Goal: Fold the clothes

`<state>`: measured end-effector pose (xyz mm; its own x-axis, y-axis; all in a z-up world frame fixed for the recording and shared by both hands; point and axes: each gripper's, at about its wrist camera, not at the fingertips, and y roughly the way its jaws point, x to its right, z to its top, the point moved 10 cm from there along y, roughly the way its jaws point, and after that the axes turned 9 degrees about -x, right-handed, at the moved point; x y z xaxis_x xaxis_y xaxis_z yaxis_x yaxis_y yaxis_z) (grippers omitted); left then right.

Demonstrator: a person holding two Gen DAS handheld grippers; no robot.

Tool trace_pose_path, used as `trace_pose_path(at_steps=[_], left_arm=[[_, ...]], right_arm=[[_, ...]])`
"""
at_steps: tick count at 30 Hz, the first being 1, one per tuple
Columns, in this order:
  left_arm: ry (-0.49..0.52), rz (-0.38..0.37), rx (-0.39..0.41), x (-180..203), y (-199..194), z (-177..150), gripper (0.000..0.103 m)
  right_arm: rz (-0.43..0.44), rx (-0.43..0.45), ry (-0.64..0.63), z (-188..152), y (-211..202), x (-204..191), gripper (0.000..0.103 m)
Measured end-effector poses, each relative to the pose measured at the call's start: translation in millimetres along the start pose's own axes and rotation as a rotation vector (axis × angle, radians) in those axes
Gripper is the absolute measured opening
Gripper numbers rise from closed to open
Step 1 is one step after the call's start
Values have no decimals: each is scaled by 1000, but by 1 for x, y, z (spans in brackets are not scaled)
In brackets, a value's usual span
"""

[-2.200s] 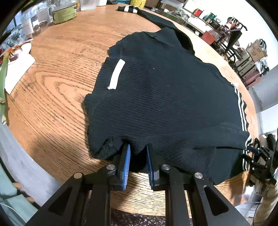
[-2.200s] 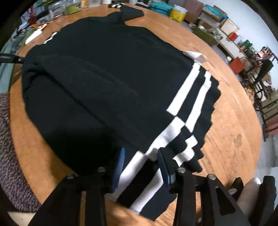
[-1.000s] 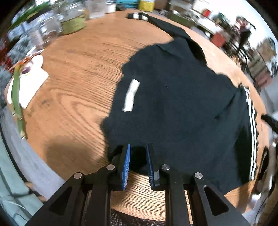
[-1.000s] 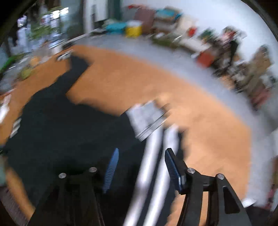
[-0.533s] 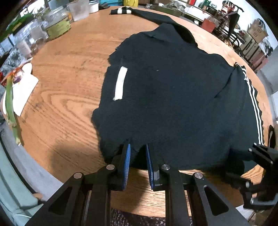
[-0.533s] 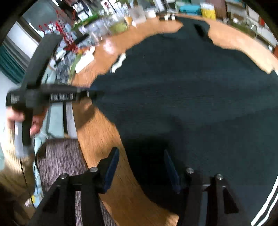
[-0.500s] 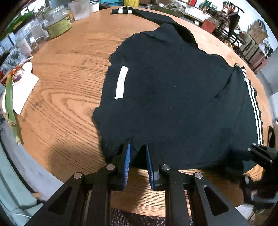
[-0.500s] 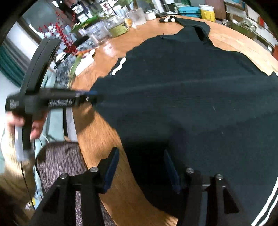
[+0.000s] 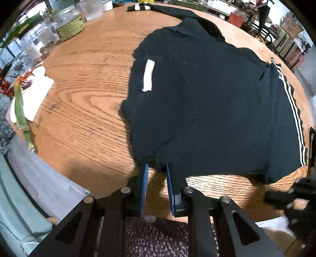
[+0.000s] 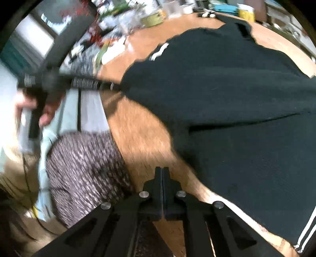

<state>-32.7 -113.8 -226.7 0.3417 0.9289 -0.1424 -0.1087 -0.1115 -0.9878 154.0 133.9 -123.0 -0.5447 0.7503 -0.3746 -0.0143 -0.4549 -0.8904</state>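
L tongs (image 9: 156, 174): being held narrowly parted at the near hem of the sweater (image 9: 207, 102); cloth is lying at the tips, but whether it's being pinched can't be told.
R tongs (image 10: 162, 178): being kept fully closed, nothing between; being held over bare wood, sweater just to the right & ahead.
Key relation: sweater is lying ahead of both tongs, long axis running away toward the far sleeve cuff (image 9: 141, 7); L tongs are nearer the hem.
Sweater: being spread flat, white label (image 9: 148, 76) up, stripes (image 9: 294, 116) along the right edge.
Table (image 9: 83, 102): round, oak grain; jars (image 9: 71, 25) & paper (image 9: 37, 96) are sitting at left.
Room: cluttered; boxes & chairs behind.
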Motion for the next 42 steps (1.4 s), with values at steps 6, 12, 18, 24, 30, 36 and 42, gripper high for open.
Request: trace_pose_path(at_steps=[6, 12, 18, 24, 30, 36, 42], left_arm=[[40, -67, 41, 27, -14, 11, 19], [67, -75, -7, 44, 9, 21, 19], [76, -13, -30, 22, 6, 7, 19], [67, -17, -42, 22, 2, 9, 19], [101, -53, 39, 43, -28, 17, 19], [231, -35, 53, 87, -30, 16, 19], [293, 104, -43, 106, 14, 20, 19]], right_arm=[[12, 41, 25, 21, -15, 10, 39], [-23, 8, 59, 20, 11, 12, 27], [-85, -2, -31, 5, 15, -7, 8], [-86, -22, -71, -12, 11, -17, 26], [-127, 121, 100, -2, -63, 59, 50], [-427, 174, 550, 2, -123, 270, 40], [-312, 184, 639, 35, -120, 329, 41]])
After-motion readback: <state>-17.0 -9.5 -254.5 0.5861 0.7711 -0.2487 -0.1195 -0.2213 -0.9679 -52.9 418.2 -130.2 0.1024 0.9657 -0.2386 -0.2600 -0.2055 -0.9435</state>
